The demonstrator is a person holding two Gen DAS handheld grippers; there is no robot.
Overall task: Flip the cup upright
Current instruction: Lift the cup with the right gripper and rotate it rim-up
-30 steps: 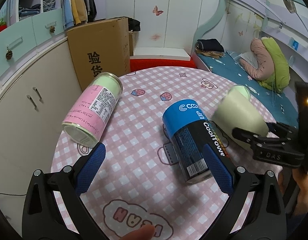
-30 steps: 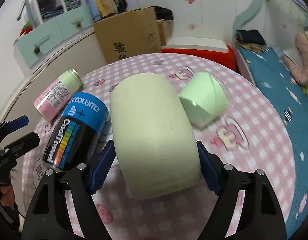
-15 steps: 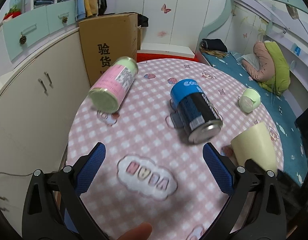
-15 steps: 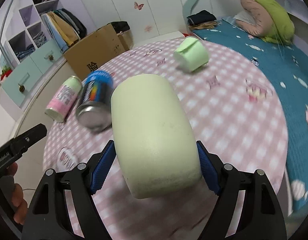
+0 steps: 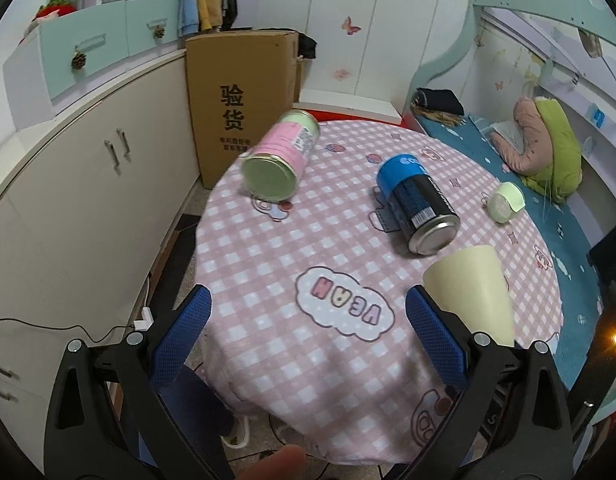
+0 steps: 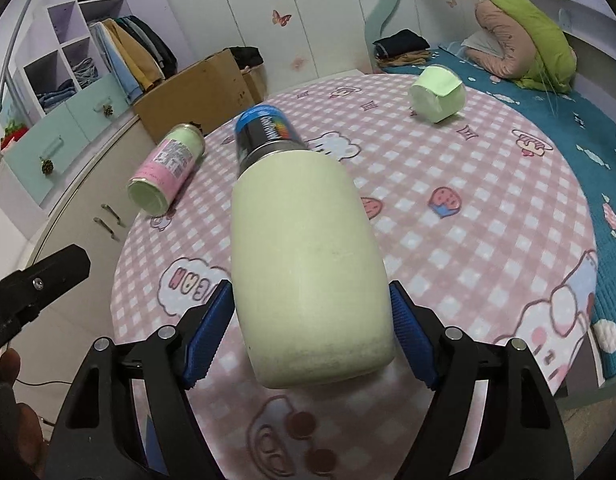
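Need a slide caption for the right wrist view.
Right gripper clamps pale yellow cup above the pink checked table.

Yellow cup (image 6: pixel 308 264) hides blue can's (image 6: pixel 266 132) lower half; cup mouth unseen.

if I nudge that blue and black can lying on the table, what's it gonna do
The blue and black can lies on its side on the tablecloth, so it would probably roll sideways. Its metal wall looks rigid and smooth, so probably slippery to grip.
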